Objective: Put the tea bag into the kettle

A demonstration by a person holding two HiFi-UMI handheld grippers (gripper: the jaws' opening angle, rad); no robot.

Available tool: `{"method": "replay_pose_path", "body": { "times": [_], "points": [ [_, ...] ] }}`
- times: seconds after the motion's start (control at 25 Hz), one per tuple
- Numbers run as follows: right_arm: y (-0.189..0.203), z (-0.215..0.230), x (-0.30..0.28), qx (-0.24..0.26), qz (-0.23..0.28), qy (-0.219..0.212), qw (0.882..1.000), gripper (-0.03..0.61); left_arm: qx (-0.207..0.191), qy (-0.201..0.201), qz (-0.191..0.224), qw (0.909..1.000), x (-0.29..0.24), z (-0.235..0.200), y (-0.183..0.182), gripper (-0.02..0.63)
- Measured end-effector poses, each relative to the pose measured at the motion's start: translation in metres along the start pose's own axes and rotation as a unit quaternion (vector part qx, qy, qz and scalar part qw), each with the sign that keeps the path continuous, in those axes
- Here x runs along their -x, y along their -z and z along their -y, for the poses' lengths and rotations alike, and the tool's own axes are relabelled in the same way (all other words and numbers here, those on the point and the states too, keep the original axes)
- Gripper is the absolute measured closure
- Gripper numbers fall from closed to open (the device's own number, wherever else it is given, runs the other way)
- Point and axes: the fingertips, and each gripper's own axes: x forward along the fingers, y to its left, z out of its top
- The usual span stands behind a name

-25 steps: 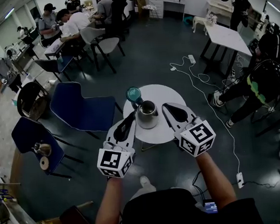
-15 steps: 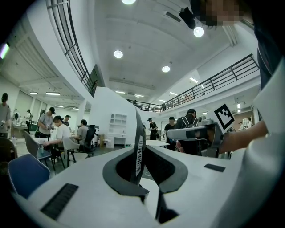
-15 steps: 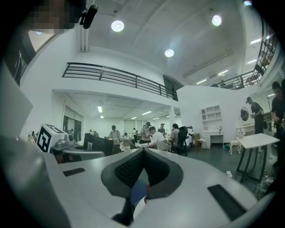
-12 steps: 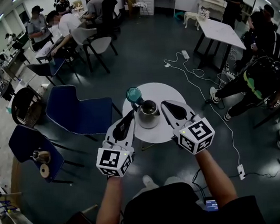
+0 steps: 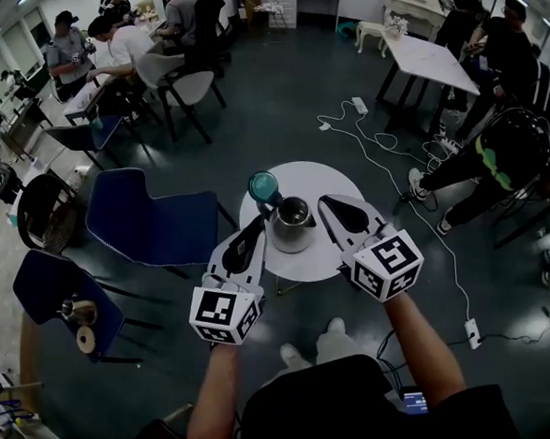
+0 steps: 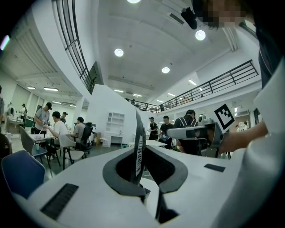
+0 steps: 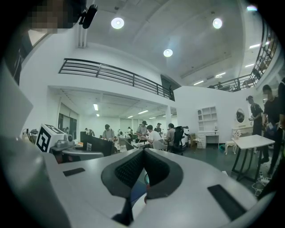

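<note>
Head view: I see the dark floor with two blue chairs [image 5: 148, 223] off to the left and a white cable [image 5: 393, 154] snaking across on the right. The round white table [image 5: 324, 184] sits in the middle, right in front of me.

Both grippers are over the table's near edge with the kettle between them. The left gripper [image 5: 255, 230] is just beside the kettle's left side and the right gripper [image 5: 331, 210] is just beside its right. I can't tell whether either one touches it.

The metal kettle [image 5: 292, 226] stands upright near the table centre with its top open. A teal round lid [image 5: 263, 185] sits at its far-left rim, tilted up. I can't tell if it's attached.

Left gripper view: the left gripper [image 6: 143, 153] is clamped on the tea bag [image 6: 139, 133]. It's a thin dark sachet with a barcode strip, held edge-on and sticking up above the pads. So the bag is in the left gripper, outside the kettle. I can't pick it out from the head view.

Right gripper view: the right gripper [image 7: 143, 153] has its jaws together with nothing between them. A sliver of teal shows through the gap below.
</note>
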Motion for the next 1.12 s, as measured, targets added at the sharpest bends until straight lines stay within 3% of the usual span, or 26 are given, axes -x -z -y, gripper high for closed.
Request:
{"method": "replay_pose_path", "body": {
  "times": [1.12],
  "points": [
    [0.008,0.125,-0.056,-0.011,-0.014,-0.046,0.999,0.56,-0.003,-0.042,-0.041,0.9983,-0.136,-0.018,0.024,0.577]
  ]
}}
